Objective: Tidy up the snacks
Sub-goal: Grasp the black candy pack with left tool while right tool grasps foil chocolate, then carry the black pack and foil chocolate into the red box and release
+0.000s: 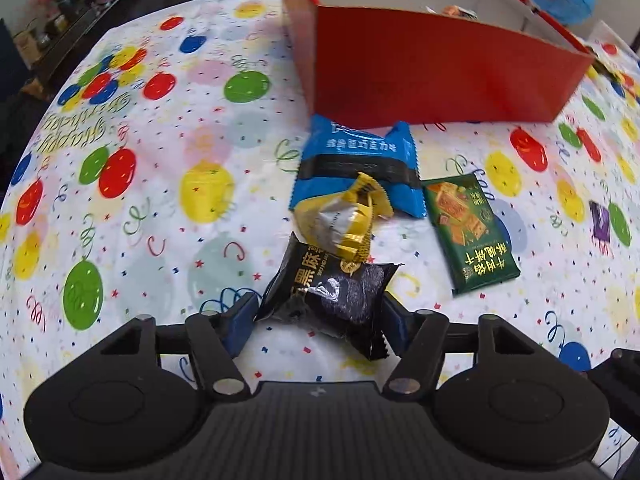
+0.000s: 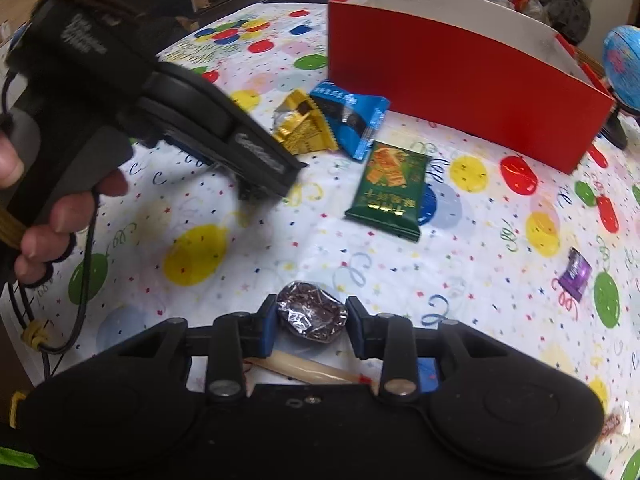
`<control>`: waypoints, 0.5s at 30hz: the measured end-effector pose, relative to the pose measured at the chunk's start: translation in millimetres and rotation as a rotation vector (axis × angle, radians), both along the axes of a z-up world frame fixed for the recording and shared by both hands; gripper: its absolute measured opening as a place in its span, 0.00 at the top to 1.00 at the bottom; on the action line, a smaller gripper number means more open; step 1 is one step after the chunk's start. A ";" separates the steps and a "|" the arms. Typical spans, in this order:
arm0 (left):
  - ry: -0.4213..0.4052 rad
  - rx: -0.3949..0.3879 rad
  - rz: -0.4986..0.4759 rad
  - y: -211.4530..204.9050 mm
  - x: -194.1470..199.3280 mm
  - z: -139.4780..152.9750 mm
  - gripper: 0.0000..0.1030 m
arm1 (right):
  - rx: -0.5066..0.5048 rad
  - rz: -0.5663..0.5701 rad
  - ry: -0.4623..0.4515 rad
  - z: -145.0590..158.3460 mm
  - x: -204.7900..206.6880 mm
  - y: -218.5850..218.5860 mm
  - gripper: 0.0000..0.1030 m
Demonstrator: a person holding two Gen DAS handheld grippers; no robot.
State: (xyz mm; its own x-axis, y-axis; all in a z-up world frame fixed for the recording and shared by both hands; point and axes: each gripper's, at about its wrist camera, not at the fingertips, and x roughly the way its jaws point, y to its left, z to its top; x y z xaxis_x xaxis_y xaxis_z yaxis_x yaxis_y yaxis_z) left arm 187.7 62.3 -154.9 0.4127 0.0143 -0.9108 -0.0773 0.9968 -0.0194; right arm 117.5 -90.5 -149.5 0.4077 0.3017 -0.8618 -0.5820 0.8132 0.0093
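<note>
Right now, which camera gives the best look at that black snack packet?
The left wrist view. The black snack packet lies close up between the left claw fingers, printing readable, the yellow wrapper overlapping its top. In the right wrist view the left claw's body blocks it entirely; only the yellow, blue and green packets show there.

Left gripper (image 1: 318, 320): your tool is matte black, with two round housings, a ribbed centre panel and triangular cut-outs in its arms.
Left fingers (image 1: 239, 326): they carry blue pads; silver round screw heads mark the linkage pivots.
Right gripper (image 2: 311, 322): you see the same black body here, with blue pads and silver pivot screws.
Left handle, in the right wrist view: blurred white lettering runs along its side; a thin black cable hangs down beside a knotted yellow cord.
Your hand (image 2: 48, 208): dark loops ring its fingers.
</note>
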 end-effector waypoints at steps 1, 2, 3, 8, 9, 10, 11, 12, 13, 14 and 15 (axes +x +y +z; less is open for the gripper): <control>-0.002 -0.007 0.006 1.6 -1.4 1.5 0.40 | 0.004 -0.010 -0.001 1.3 0.3 -2.1 0.68; -0.006 -0.013 0.010 2.9 -3.0 3.5 0.40 | 0.009 -0.022 -0.002 3.2 0.6 -4.3 0.68; -0.009 -0.019 0.013 4.1 -4.7 5.7 0.40 | 0.015 -0.033 -0.004 5.5 0.1 -6.3 0.68; -0.034 -0.031 0.015 7.2 -15.7 18.7 0.41 | 0.051 -0.091 -0.017 19.1 0.8 -17.2 0.68; -0.035 -0.036 0.020 8.2 -17.8 21.3 0.41 | 0.058 -0.102 -0.020 22.4 0.5 -19.7 0.68; -0.036 -0.042 0.023 8.9 -20.2 24.4 0.41 | 0.063 -0.110 -0.025 25.8 -0.4 -21.5 0.68; -0.040 -0.049 0.025 9.7 -23.0 28.0 0.41 | 0.067 -0.117 -0.031 29.2 -1.0 -22.7 0.68; -0.047 -0.059 0.025 10.4 -26.4 32.3 0.41 | 0.074 -0.125 -0.037 32.9 -1.1 -24.3 0.68; -0.053 -0.067 0.024 10.6 -29.6 36.6 0.41 | 0.081 -0.131 -0.044 37.0 -1.5 -25.9 0.68; -0.058 -0.070 0.025 10.6 -32.5 41.1 0.41 | 0.088 -0.138 -0.051 40.9 -1.3 -27.0 0.68; -0.065 -0.072 0.028 10.5 -35.4 45.8 0.41 | 0.095 -0.145 -0.059 45.5 -1.1 -28.4 0.68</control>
State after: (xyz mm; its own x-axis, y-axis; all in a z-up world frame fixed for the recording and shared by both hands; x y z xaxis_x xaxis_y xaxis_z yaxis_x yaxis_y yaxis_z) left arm 152.3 72.8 -109.2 0.4712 -0.0383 -0.8812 -0.1010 0.9901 -0.0971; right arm 116.4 -118.9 -104.0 0.5022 0.3149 -0.8054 -0.4603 0.8858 0.0592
